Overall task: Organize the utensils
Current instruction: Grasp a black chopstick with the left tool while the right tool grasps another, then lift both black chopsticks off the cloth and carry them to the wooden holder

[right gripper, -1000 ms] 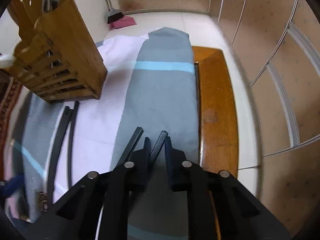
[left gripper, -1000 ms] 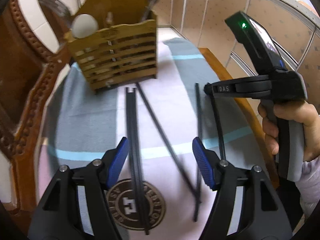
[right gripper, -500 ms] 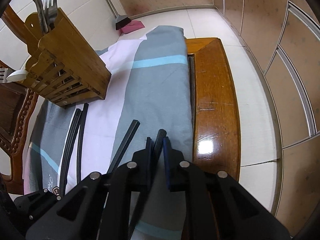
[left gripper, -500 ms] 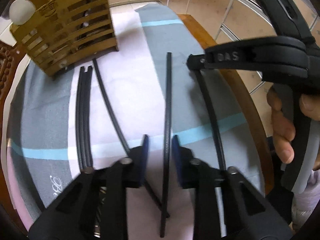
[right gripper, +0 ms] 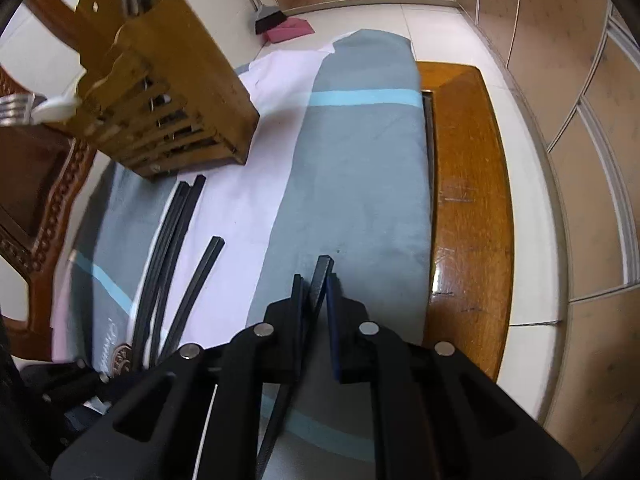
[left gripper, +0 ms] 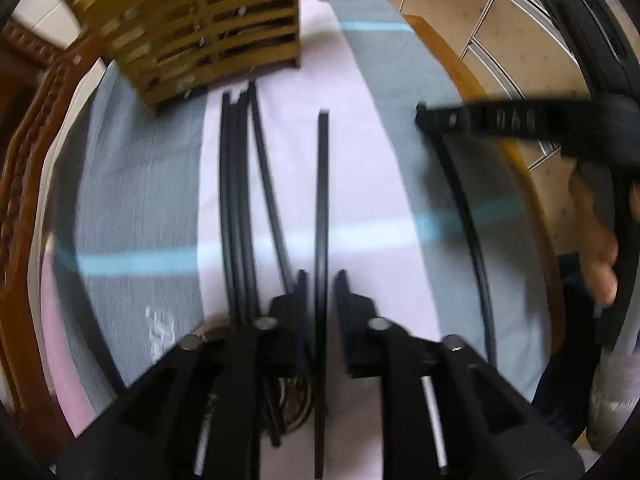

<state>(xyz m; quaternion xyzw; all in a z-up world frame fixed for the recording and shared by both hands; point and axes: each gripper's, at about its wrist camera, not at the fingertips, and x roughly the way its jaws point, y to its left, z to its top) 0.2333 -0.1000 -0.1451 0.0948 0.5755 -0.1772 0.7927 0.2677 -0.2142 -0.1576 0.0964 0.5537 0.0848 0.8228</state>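
A slatted wooden utensil holder (left gripper: 208, 28) (right gripper: 168, 92) stands at the far end of the cloth, with forks and a white spoon (right gripper: 56, 110) in it. Three black chopsticks (left gripper: 236, 200) (right gripper: 172, 232) lie bunched in front of it. A single black chopstick (left gripper: 322, 184) (right gripper: 200, 276) runs between the jaws of my left gripper (left gripper: 321, 280). Those jaws are opening, and a thin gap shows on each side of the stick. My right gripper (right gripper: 314, 280) (left gripper: 440, 120) is shut on another black chopstick (right gripper: 322, 276) (left gripper: 468, 216), near the cloth's right side.
A grey, pink and light-blue striped cloth (right gripper: 360, 160) covers a glossy wooden table (right gripper: 468, 200). A carved wooden chair (left gripper: 24, 168) borders the left side. A person's hand (left gripper: 596, 232) grips the right tool. A brush and pink dustpan (right gripper: 284, 24) lie on the tiled floor beyond.
My left gripper came down over the single chopstick, its wide jaws narrowing around it, then parting a little. The right gripper kept its hold on its chopstick and barely moved.
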